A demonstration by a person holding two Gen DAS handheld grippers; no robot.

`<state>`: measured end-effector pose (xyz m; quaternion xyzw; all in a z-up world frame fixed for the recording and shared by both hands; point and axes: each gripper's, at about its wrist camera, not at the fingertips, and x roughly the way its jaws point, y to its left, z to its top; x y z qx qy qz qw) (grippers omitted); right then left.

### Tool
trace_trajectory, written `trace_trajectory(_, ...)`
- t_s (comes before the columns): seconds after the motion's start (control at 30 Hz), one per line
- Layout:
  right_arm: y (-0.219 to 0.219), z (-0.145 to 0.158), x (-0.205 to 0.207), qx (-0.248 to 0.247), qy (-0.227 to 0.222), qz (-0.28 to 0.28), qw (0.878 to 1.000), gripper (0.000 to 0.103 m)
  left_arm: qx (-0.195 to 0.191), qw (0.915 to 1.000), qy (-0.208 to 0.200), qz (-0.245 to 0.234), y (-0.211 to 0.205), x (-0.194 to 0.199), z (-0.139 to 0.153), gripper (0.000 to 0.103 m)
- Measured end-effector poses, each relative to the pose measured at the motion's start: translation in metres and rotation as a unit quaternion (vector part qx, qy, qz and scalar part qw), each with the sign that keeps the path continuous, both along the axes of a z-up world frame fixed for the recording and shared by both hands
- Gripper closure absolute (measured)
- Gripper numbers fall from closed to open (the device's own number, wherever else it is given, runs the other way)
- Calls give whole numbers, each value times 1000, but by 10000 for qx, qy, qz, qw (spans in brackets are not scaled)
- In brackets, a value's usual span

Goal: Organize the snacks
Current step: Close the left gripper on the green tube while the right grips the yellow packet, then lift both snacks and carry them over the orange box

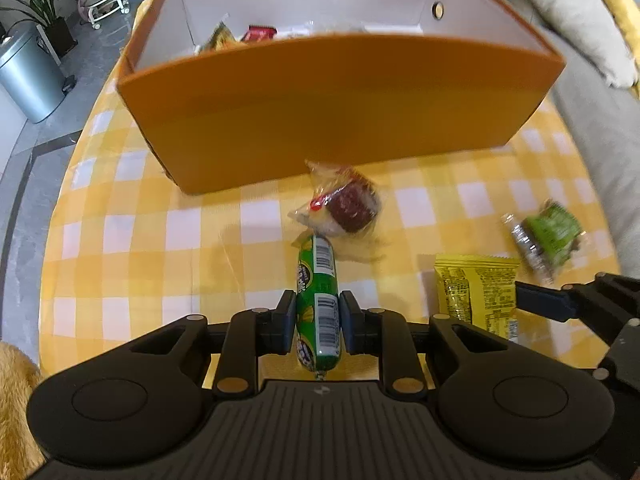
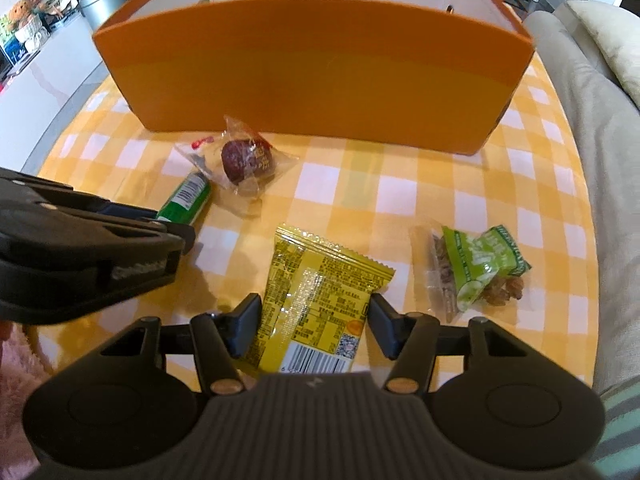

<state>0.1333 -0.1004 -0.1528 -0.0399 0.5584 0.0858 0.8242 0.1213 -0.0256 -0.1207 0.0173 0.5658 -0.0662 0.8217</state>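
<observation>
My left gripper [image 1: 317, 312] is shut on a green sausage stick [image 1: 318, 300], which points toward the orange box [image 1: 332, 120]. My right gripper [image 2: 314, 312] stands around a yellow snack packet [image 2: 316, 304] lying on the checked cloth; its fingers [image 2: 244, 320] touch or nearly touch the packet's sides. A clear-wrapped dark red date [image 2: 248, 158] lies in front of the box, and shows in the left wrist view [image 1: 348, 204]. A green-labelled nut packet [image 2: 476, 264] lies to the right. The box holds a few snacks [image 1: 256, 34].
The yellow-and-white checked tablecloth [image 1: 132, 232] covers a round table. A grey sofa with a cushion [image 2: 600, 120] runs along the right edge. A metal bin [image 1: 28, 76] and a plant [image 1: 44, 4] stand on the floor at left.
</observation>
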Motion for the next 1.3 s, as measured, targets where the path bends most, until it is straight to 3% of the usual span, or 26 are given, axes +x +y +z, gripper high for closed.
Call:
trace_trajectory(0.27,0,25,-5,-121,-412,4,9991,47,-214,9987,-454,-94,3,-5,38,78)
trace_trajectory(0.67,-7,81,4,-554,-1671,-63,9844,47,-279,9920,-1229,-89,12,10,84,79)
trace_trajectory(1.0,-15,121,46,-888,-2285,148,9694,47,22,9845,-1708,-390,8,50,114,79)
trace_trajectory(1.3,-1,136,85,-1543,-2536,898,9507,47,374,9811,-1682,-878,-9,94,115,79)
